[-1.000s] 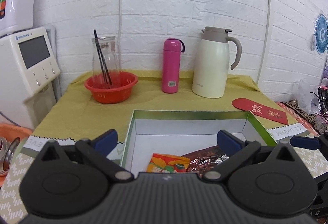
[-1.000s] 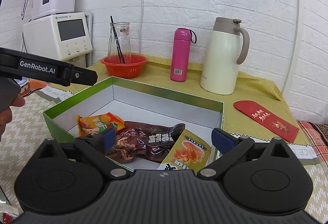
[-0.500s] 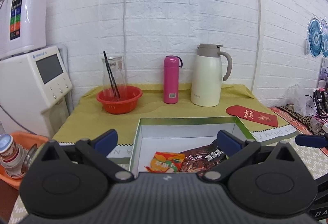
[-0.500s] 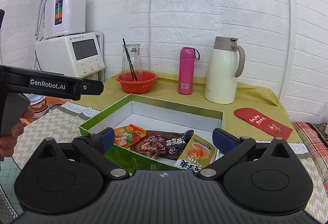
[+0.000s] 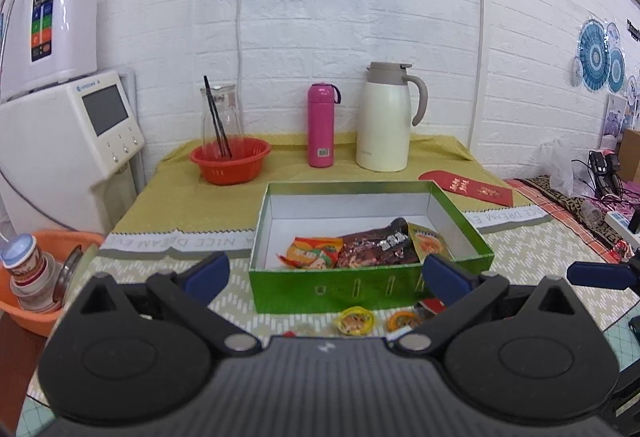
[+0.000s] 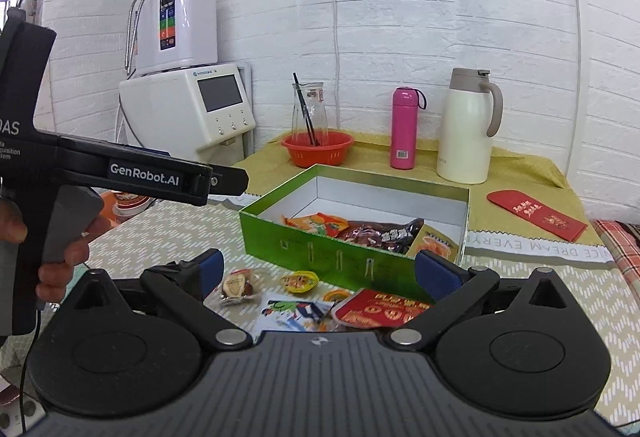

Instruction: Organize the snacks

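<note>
Since a second ago I have pulled both tongs back and up from the green box (image 5: 360,287), so loose snacks on the bench (image 6: 168,233) in front of it now come into view. My left tongs (image 5: 326,271) stand wide open with nothing between the blue pads, and my right tongs (image 6: 318,273) are spread just as wide, also empty. In the right view my left hand (image 6: 60,257) grips the handle of the left tool.

Inside the box lie an orange packet (image 5: 316,252), a dark brown packet (image 5: 376,249) overlapping it, and a yellow-green packet (image 5: 428,243) against the right wall. Outside, near the box's front wall, I see a small yellow wrapped snack (image 6: 299,281), a clear-wrapped sweet (image 6: 237,287), a flat white-and-blue packet (image 6: 296,311) and a red packet (image 6: 380,313).

Further back on the yellow cloth stand an orange basket (image 5: 230,161), a pink bottle (image 5: 321,125) and a cream jug (image 5: 386,119), with a red envelope (image 5: 466,187) lying flat to the right.
</note>
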Demonstrator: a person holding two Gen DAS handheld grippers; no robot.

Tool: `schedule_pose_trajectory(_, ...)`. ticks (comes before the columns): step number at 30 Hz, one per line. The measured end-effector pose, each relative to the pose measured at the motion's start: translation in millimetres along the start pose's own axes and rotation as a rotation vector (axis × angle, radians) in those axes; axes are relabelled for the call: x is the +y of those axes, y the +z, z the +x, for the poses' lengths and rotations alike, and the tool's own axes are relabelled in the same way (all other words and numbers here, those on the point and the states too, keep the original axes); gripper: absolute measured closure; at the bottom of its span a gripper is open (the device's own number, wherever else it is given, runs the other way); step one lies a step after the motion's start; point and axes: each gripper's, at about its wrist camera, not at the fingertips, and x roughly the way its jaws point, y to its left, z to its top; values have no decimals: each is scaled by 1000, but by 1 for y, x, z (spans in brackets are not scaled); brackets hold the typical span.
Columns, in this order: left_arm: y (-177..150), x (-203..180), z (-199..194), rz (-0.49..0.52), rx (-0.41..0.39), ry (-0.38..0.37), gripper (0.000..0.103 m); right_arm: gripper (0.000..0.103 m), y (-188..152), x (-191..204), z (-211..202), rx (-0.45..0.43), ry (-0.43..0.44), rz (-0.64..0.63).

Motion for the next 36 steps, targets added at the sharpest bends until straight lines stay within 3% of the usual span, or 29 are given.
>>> schedule_pose_trajectory(5,-42,5,-16,-32,42,-40,0,0,-39,2,-20,39,8,-3)
schedule_pose_trajectory(10,-90,10,-18,-76,135,-71,0,0,-85,3,-23,144,9,-28)
schedule_pose_trajectory(16,-132,13,-33,-107,208,-145,0,0,-107,1,-17,195,54,1)
schedule_pose_trajectory(20,-139,9,-41,-91,234,-167,0,0,-108,1,-6,201,67,-61)
schedule_pose_trajectory(27,-136,12,-27,-207,248,-226,0,0,-114,-1,-8,230,96,-8)
schedule_pose_trajectory(33,-133,10,-3,-242,280,-195,1,0,-119,18,-28,257,150,-40)
schedule_pose_trajectory(36,-128,5,7,-232,279,-183,1,0,-116,21,-28,241,132,-48)
